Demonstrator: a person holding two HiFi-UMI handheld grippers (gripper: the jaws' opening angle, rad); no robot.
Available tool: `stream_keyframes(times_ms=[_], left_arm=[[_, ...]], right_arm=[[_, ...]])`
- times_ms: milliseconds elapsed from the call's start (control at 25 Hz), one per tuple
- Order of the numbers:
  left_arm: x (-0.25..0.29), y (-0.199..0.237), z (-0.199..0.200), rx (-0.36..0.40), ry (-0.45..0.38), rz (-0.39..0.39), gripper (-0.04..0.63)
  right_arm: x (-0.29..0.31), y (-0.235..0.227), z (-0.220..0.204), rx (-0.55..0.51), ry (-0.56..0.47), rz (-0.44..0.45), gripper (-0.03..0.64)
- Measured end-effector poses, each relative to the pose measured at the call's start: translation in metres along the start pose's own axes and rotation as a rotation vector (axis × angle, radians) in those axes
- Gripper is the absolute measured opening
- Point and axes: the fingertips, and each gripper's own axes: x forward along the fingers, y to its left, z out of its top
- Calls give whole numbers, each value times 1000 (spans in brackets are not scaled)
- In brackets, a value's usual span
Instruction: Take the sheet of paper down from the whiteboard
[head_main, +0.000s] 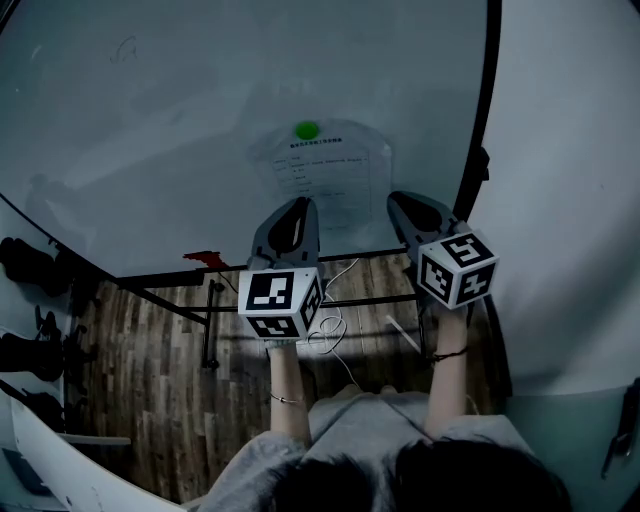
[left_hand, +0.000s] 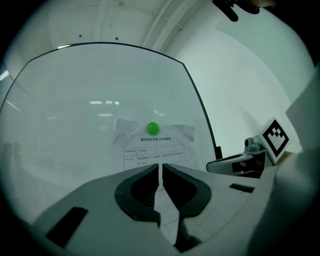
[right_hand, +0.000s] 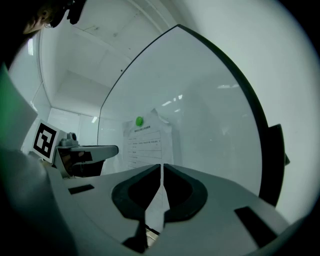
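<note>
Two clenched hand-held grippers are facing a sheet of paper (head_main: 322, 180) on the whiteboard (head_main: 150, 130).
The sheet is hanging upright, long axis vertical, with a green magnet (head_main: 306, 130) pinning its top edge. Its printed heading and table rows are too small to read. The left hand-held gripper (head_main: 299, 204) and right hand-held gripper (head_main: 397, 199) are pointing at its lower part, jaws pressed together on nothing.

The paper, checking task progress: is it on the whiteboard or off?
On: a green magnet pins the paper to the whiteboard.

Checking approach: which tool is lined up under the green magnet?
The left tool, in front of the sheet; the right tool sits by its right edge.
</note>
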Motion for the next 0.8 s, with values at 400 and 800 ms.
stream_keyframes(times_ms=[400, 800], left_arm=[[23, 18, 41, 140, -72, 77, 30], [41, 21, 63, 221, -94, 73, 108]], right_arm=[[5, -16, -3, 3, 19, -52, 13], [16, -16, -6, 9, 25, -57, 67]])
